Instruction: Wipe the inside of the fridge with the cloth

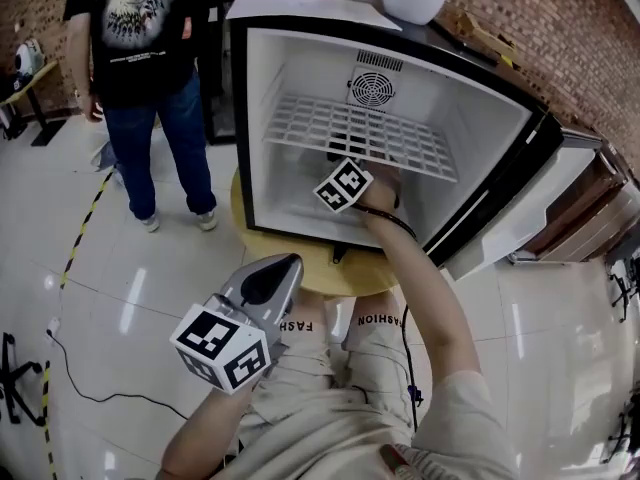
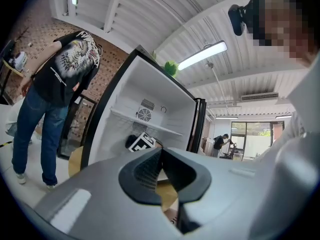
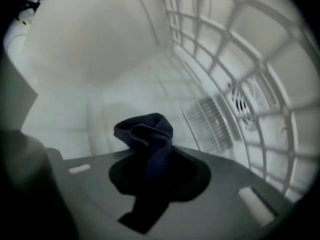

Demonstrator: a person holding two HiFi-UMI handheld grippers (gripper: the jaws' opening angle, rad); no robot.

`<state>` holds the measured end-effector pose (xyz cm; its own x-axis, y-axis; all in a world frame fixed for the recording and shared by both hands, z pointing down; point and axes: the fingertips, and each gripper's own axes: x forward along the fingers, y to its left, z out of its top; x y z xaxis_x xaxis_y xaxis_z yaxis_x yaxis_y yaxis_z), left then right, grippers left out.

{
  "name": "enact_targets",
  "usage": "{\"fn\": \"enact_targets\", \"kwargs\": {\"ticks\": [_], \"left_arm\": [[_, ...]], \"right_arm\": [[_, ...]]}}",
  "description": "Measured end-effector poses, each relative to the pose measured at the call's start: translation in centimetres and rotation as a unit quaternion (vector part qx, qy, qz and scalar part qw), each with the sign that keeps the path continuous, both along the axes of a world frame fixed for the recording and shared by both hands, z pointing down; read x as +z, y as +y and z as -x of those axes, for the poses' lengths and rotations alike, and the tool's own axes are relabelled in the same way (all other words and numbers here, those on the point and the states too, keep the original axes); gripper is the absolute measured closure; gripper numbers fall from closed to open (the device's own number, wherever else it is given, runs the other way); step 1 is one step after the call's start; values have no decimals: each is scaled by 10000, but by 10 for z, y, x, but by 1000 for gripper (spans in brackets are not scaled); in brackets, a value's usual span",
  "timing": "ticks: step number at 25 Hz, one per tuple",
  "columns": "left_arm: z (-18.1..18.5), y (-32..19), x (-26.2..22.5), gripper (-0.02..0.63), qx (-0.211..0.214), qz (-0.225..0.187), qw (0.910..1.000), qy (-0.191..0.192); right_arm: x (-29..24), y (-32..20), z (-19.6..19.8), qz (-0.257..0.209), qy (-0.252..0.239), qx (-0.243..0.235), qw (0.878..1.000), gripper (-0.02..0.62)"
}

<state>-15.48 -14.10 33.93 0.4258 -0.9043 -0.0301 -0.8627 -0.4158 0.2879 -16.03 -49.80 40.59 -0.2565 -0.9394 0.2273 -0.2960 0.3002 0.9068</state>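
- Clamping a dark cloth between its closed jaws, the right gripper reaches into the open fridge
- The cloth bunches up just ahead of this gripper's tips, and a tail of it trails back between the jaws toward the camera
- Whether the bunched end touches the white inner wall in front of the gripper cannot be told
- The wire shelf lies above the right gripper, and the round fan vent sits on the back wall beyond it, above the shelf
- The left gripper is clenched shut with nothing in it, held outside the fridge, well back from the right gripper
- Ahead of the left gripper's tips is the round counter that carries the fridge
- A bystander in a black T-shirt and jeans stands on the floor, off to the left of both grippers
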Motion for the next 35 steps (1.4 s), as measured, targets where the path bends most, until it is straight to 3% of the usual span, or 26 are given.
{"fn": "enact_targets", "kwargs": {"ticks": [4,7,10,13,15,17,19,21,23,27,31,35], "left_arm": [[-3,-1,0,603,14,-28,10000,26],[-2,-3,4,603,14,27,10000,55],[1,-1,2,603,-19,18,10000,81],[5,-2,1,603,-45,14,10000,87],[5,-2,3,603,-51,33,9999,102],[4,-1,3,603,-51,25,9999,101],[5,-2,3,603,-27,24,10000,66],[5,-4,3,603,-26,18,9999,100],[4,-5,4,603,-32,6,9999,145],[8,-4,2,603,-13,6,10000,95],[6,-3,-1,603,-23,-14,9999,141],[1,3,-10,603,54,-144,9998,81]], "right_arm": [[8,-18,-77,115,238,917,9954,525],[13,-19,-92,439,260,1106,9926,524],[9,19,-44,396,238,95,9989,523],[6,49,44,112,395,-1201,9919,523],[13,48,90,-24,620,-1506,9867,523],[18,42,118,-63,703,-1493,9863,523],[18,35,130,-85,775,-1395,9871,523],[20,29,117,-8,1042,-1169,9877,524],[27,17,76,180,1231,-726,9896,525],[27,-8,-21,484,789,322,9952,526],[32,-18,-58,726,1239,1108,9834,526],[32,-19,-80,924,1329,1334,9778,525]]}}
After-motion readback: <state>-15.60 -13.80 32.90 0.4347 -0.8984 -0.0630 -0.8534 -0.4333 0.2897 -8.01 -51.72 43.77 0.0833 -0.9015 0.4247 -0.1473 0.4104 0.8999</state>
